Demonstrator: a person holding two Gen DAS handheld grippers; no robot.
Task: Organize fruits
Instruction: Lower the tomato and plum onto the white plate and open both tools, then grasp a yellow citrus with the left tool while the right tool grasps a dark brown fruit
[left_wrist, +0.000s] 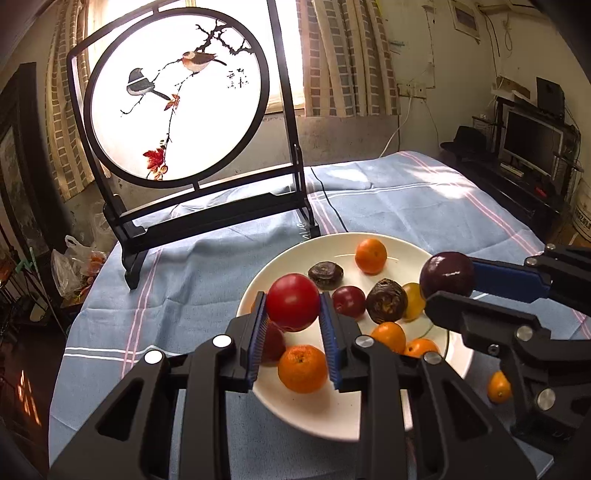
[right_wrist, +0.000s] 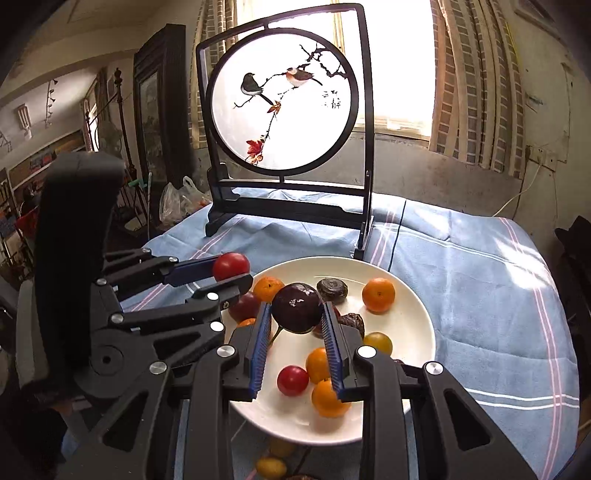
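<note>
A red tomato (left_wrist: 293, 302) is clamped between the blue pads of the left gripper (left_wrist: 293, 317) and is held clear above the white plate (left_wrist: 332, 413). A dark purple fruit (right_wrist: 297, 307) is likewise clenched in the right gripper (right_wrist: 297, 325), also lifted off the plate.

Below them, several fruits are left on the plate: small oranges such as the one at the far side (right_wrist: 378, 295), a wrinkled brown fruit (right_wrist: 331, 289), a yellow one (right_wrist: 378, 343), a small red one (right_wrist: 292, 380) and a dark red one (left_wrist: 348, 301). No sorting container is seen, so where the two lifted fruits are meant to go cannot be told. A couple of yellow fruits (right_wrist: 271, 466) lie off the plate at its near edge. The task is judged to be in its early-to-middle part, with most fruit not yet sorted.

The plate is set on a light blue cloth (left_wrist: 406, 199) with pink and white stripes. Behind it stands a black-framed round screen painted with birds (left_wrist: 177, 96), backlit by a curtained window. A cluttered room is seen beyond.
</note>
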